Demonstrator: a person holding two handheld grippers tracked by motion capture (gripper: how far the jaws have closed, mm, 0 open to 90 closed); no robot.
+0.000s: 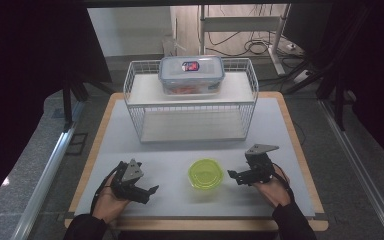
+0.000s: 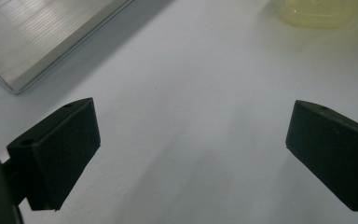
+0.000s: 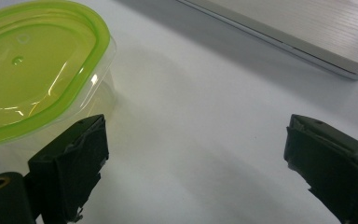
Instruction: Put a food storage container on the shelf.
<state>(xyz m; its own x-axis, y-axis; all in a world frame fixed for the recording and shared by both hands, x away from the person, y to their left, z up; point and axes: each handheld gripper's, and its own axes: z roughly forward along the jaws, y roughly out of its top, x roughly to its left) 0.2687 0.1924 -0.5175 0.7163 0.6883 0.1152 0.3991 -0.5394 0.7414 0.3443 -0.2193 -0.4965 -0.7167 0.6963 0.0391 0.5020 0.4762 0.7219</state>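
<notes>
High view: fixed above the person's edge, facing forward and down, far enough to take in the whole surface [image 1: 280, 130], the rack [image 1: 190, 100] at the back and the floor around it. Left gripper view: rides low, just over the surface, looks along its fingers [image 2: 56, 154]; tub [image 2: 314, 11] at top right, rack corner at top left. Right gripper view: same height, tub [image 3: 32, 70] close at left, rack edge top right. All three share the tub and the rack's base.

Counting one round clear plastic container with a yellow-green lid [image 1: 205, 173], one rectangular clear plastic box with a blue-edged lid [image 1: 191, 74], one white two-tier wire rack [image 1: 191, 119], one white table mat [image 1: 280, 130], and two black two-jaw grippers, left [image 1: 151, 192] and right [image 1: 232, 176].
</notes>
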